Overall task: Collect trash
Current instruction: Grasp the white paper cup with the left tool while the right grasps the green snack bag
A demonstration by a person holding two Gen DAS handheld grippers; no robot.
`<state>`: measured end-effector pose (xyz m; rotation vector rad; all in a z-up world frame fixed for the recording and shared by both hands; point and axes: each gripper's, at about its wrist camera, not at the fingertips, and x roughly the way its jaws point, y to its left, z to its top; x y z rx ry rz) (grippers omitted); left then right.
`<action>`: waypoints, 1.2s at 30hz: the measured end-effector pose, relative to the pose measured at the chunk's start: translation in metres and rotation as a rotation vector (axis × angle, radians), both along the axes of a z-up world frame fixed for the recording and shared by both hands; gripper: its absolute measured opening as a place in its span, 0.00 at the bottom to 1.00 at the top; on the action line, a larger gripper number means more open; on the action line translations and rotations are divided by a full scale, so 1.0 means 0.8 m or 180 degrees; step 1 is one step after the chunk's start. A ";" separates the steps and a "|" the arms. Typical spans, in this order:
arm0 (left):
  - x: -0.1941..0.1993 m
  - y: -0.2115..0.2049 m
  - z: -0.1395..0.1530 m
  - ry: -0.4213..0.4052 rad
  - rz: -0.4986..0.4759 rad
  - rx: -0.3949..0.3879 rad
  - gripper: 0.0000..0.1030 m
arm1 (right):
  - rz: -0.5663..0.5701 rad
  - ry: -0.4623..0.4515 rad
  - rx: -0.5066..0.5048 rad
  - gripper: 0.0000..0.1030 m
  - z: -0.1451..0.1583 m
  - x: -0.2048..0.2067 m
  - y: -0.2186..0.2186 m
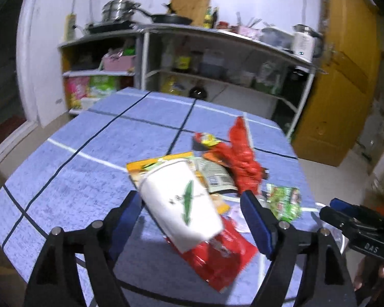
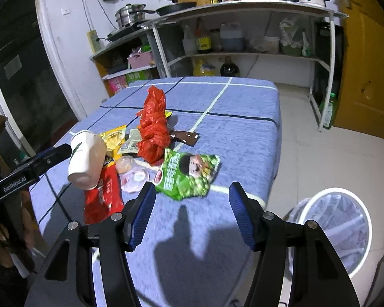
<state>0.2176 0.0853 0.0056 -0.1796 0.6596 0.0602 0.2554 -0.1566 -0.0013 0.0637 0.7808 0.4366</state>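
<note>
A white paper cup (image 1: 181, 202) with a green print hangs tilted between the fingers of my left gripper (image 1: 192, 204), above the table; only the left finger looks to touch it. In the right wrist view the cup (image 2: 85, 158) sits off the table beside the left gripper's finger (image 2: 52, 156). Below lie a red wrapper (image 1: 217, 258), a yellow packet (image 1: 151, 166), a crumpled red plastic bag (image 2: 153, 128), a green snack bag (image 2: 187, 174) and a clear lid (image 2: 133, 176). My right gripper (image 2: 192, 212) is open and empty over the table's near edge.
The table has a blue checked cloth (image 2: 233, 112). A white bin (image 2: 343, 227) with a clear liner stands on the floor at the right of the table. Shelves (image 2: 243, 53) with bottles and pans line the back wall. A yellow door (image 2: 368, 58) is at right.
</note>
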 end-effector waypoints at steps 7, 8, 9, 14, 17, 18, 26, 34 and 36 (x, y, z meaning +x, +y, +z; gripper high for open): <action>0.026 0.004 -0.023 0.0186 0.0148 0.0010 0.82 | 0.0018 0.0131 -0.0176 0.59 -0.018 0.040 0.031; 0.029 0.003 -0.025 0.0211 0.0154 0.0019 0.82 | -0.0009 0.0164 -0.0186 0.59 -0.020 0.044 0.034; 0.029 0.001 -0.029 0.0234 0.0176 0.0037 0.82 | -0.0021 0.0175 -0.0177 0.59 -0.021 0.047 0.036; 0.039 0.011 -0.048 0.0419 0.0203 -0.0149 0.83 | -0.0099 0.0180 -0.0239 0.59 -0.024 0.061 0.048; 0.039 0.011 -0.053 0.0438 0.0181 -0.0210 0.84 | -0.0171 0.0278 -0.0287 0.59 -0.030 0.073 0.052; 0.039 0.012 -0.055 0.0453 0.0169 -0.0248 0.84 | -0.0199 0.0331 -0.0336 0.59 -0.033 0.077 0.053; 0.039 0.008 -0.066 0.0587 0.0153 -0.0233 0.76 | -0.0063 0.0610 -0.0221 0.62 -0.050 0.096 0.054; 0.034 0.024 -0.065 0.0533 0.0201 -0.0339 0.53 | 0.0046 0.0596 -0.0136 0.30 -0.050 0.103 0.055; 0.031 0.026 -0.063 0.0495 0.0208 -0.0350 0.53 | 0.0066 0.0578 -0.0133 0.23 -0.049 0.101 0.057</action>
